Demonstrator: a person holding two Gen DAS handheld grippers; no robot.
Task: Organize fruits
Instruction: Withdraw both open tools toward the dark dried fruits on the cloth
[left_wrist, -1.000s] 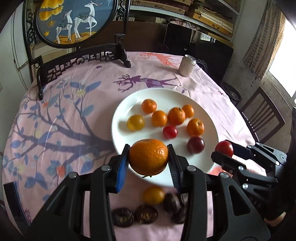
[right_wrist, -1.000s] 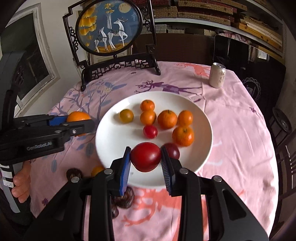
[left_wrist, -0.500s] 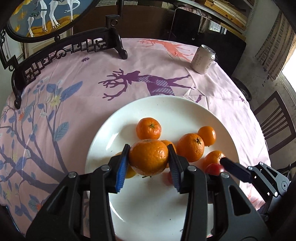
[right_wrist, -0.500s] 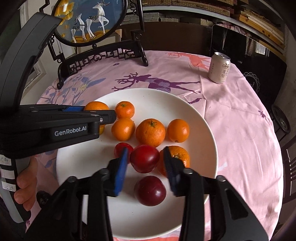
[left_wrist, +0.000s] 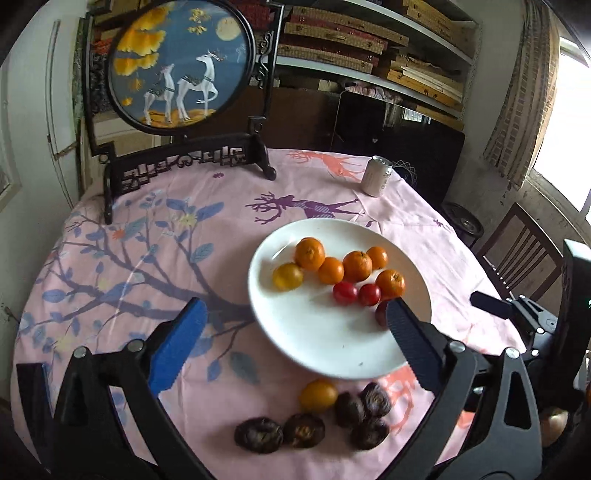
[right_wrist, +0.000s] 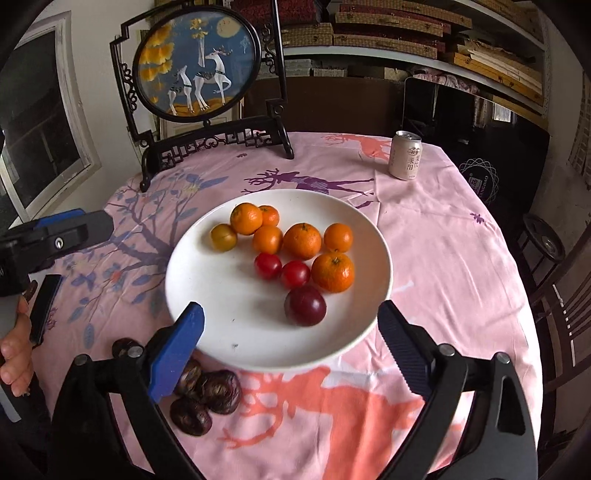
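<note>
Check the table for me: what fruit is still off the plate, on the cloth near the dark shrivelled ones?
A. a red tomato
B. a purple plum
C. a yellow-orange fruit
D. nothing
C: one yellow-orange fruit lies on the cloth beside the dark fruits, just outside the plate rim.

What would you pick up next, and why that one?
Probably the yellow fruit: lower the open, empty left gripper onto it. It lies on the tablecloth just off the white plate, beside the dark wrinkled fruits, and it resembles the yellow one on the plate.
</note>
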